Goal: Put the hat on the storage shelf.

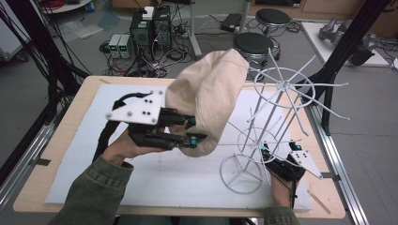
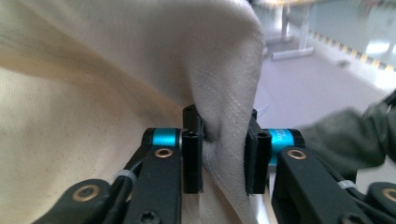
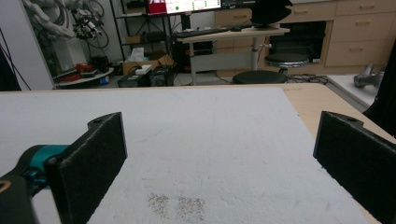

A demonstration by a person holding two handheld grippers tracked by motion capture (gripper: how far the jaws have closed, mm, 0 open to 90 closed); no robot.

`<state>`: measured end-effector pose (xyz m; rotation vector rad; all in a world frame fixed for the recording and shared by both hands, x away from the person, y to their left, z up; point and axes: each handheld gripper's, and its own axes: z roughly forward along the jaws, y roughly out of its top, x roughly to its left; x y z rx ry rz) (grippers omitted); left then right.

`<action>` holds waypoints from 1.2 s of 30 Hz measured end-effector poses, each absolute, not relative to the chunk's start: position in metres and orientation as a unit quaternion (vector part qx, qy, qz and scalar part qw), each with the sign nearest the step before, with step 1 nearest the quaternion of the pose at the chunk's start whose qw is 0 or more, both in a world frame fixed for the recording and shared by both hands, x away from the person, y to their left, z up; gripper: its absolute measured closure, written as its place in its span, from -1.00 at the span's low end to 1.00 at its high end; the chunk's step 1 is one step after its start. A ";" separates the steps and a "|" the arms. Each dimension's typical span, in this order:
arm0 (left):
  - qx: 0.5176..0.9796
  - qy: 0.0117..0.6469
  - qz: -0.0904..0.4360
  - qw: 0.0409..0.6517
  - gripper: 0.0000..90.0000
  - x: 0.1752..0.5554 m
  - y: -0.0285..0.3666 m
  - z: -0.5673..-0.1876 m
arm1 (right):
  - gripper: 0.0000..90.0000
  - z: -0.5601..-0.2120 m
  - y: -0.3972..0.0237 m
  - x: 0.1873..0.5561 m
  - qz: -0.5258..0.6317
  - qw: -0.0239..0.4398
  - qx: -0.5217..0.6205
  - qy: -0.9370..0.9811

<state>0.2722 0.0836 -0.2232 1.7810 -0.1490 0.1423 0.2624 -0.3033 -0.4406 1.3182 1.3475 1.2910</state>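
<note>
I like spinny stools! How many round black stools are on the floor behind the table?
2: one stool just past the table's far edge, behind the cloth; another stool farther back. More may be hidden.

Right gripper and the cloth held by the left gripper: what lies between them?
The white wire rack stands between the right gripper and the cloth in the high view. The left gripper holds the cloth's edge.
</note>
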 end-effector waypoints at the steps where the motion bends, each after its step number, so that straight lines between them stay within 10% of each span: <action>1: 0.774 -0.064 0.055 0.628 0.61 0.274 0.083 -0.227 | -0.96 -0.441 -0.303 0.262 0.515 0.415 0.525 0.536; 16: 0.771 -0.049 0.038 0.634 0.59 0.280 0.080 -0.244 | -0.96 -0.440 -0.304 0.262 0.517 0.418 0.522 0.535; 36: 0.741 0.009 0.075 0.667 -0.22 0.280 0.108 -0.247 | -0.96 -0.440 -0.304 0.262 0.517 0.415 0.524 0.535</action>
